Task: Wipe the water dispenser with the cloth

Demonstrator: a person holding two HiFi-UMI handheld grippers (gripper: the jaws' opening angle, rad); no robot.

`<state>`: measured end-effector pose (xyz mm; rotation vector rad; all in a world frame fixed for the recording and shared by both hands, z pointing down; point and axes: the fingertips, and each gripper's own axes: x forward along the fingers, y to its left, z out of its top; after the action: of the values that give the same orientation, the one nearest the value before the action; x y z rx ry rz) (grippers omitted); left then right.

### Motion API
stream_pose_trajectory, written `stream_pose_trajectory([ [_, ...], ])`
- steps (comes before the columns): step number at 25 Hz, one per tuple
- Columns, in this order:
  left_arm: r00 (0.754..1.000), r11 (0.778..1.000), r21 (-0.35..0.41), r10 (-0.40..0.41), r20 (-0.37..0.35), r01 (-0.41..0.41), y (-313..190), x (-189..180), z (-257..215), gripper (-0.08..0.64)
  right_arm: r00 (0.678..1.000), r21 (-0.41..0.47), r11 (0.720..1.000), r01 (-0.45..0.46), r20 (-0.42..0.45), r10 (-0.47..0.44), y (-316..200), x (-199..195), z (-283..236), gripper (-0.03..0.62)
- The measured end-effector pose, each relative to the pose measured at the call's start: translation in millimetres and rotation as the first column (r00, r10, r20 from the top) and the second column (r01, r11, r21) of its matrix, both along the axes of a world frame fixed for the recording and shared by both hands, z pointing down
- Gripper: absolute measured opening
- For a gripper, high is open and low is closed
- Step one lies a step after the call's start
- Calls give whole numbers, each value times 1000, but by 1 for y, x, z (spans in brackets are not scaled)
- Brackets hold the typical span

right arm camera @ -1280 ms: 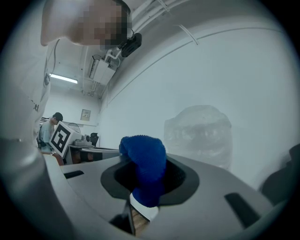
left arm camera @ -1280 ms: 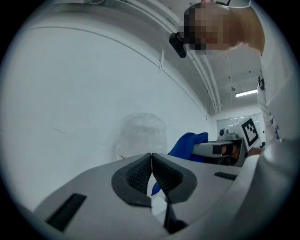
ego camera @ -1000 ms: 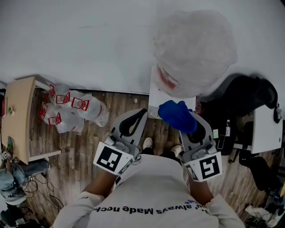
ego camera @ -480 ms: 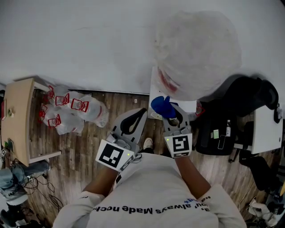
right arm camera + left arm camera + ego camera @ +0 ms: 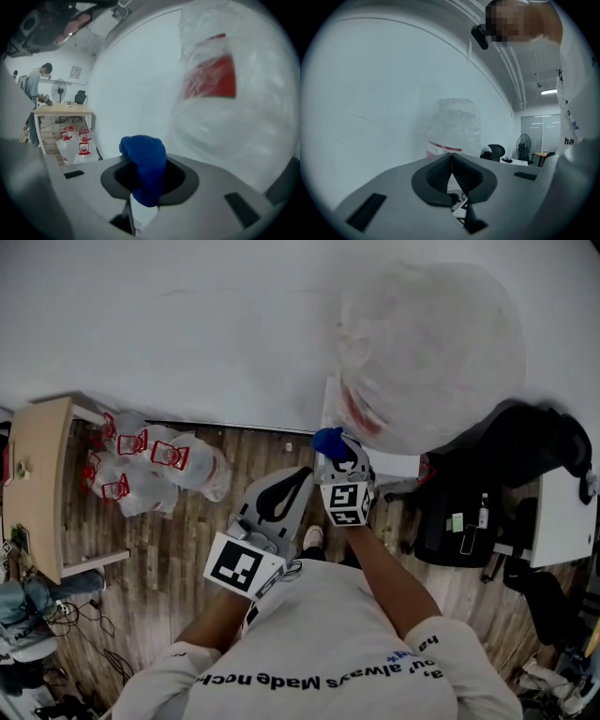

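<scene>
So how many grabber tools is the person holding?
2. The left gripper is in front of the person's chest, jaws shut and empty; the right gripper is by the water dispenser, pinching the blue cloth.

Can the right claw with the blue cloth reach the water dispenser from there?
Probably yes: the right claw, shut on the blue cloth, is beside the water dispenser with nothing between.
</scene>
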<state>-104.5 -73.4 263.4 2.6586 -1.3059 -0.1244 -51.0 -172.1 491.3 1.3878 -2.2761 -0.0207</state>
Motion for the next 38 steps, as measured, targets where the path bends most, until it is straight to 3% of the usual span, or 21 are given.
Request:
stream_pose_trajectory([
  [10, 1000, 1000, -16, -21, -2, 21, 1, -8, 5, 20, 993, -128, 991, -50, -111, 36, -36, -1, 73, 101],
  [20, 1000, 1000, -14, -12, -1, 12, 4, -8, 5, 20, 992, -258, 965, -56, -122, 25, -37, 0, 95, 103],
  [38, 1000, 1000, -2, -1, -2, 1, 19, -7, -1, 20, 991, -268, 964, 1, -130, -37, -3, 1, 99, 103],
])
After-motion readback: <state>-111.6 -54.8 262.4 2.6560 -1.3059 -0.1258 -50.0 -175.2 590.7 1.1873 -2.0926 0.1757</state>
